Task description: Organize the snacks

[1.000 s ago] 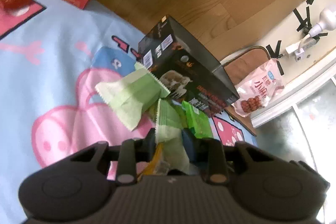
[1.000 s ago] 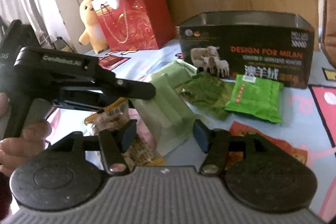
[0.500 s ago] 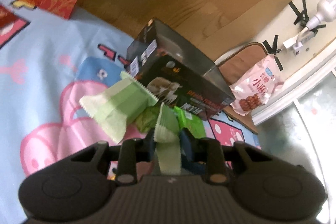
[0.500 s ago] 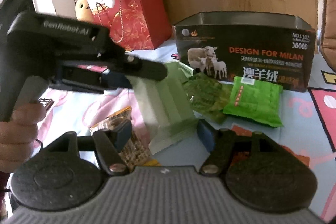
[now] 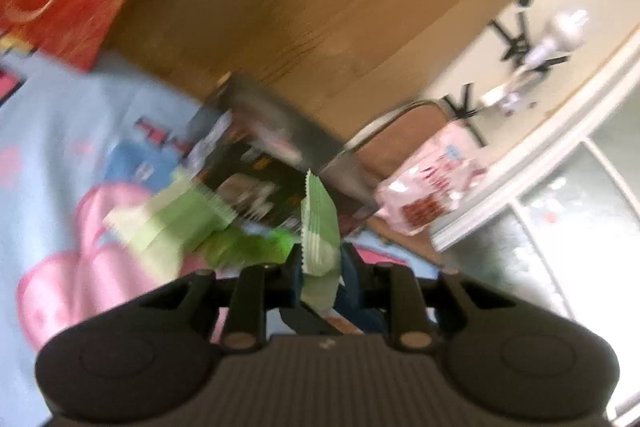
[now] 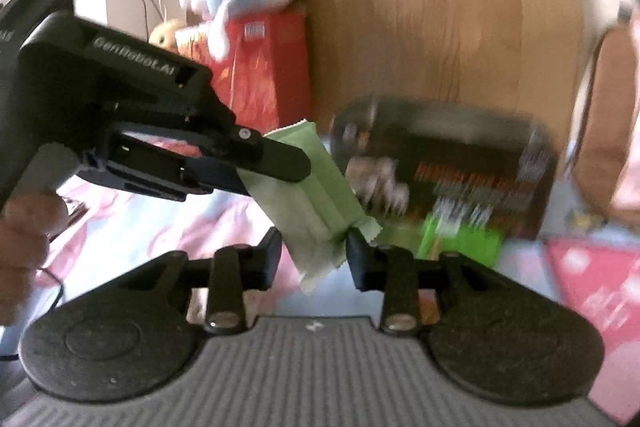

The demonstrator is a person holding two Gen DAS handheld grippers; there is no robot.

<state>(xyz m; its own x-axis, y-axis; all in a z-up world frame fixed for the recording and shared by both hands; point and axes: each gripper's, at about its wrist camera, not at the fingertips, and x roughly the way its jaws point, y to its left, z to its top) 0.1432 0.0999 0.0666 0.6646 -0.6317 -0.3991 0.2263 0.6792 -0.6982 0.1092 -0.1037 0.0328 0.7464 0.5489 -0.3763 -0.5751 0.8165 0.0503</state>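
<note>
Right wrist view: left gripper (image 6: 276,163) body reads "GenRobot.AI"
Left claw: clamped on pale green snack packet (image 6: 316,203), lifted off the blue and pink cloth (image 5: 60,155)
Right claw (image 6: 314,251): jaws just closing; both pads seem to touch the packet's lower end
Black box (image 6: 444,167): behind the packet, print too blurred to read
Red gift bag (image 6: 256,75): left of box, label unreadable

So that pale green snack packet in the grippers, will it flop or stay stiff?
The pale green packet, clamped in the left gripper, juts out unsagging, so probably fairly stiff and light. Its glossy wrapper may slip. The right gripper has just been closing around its lower end.
</note>
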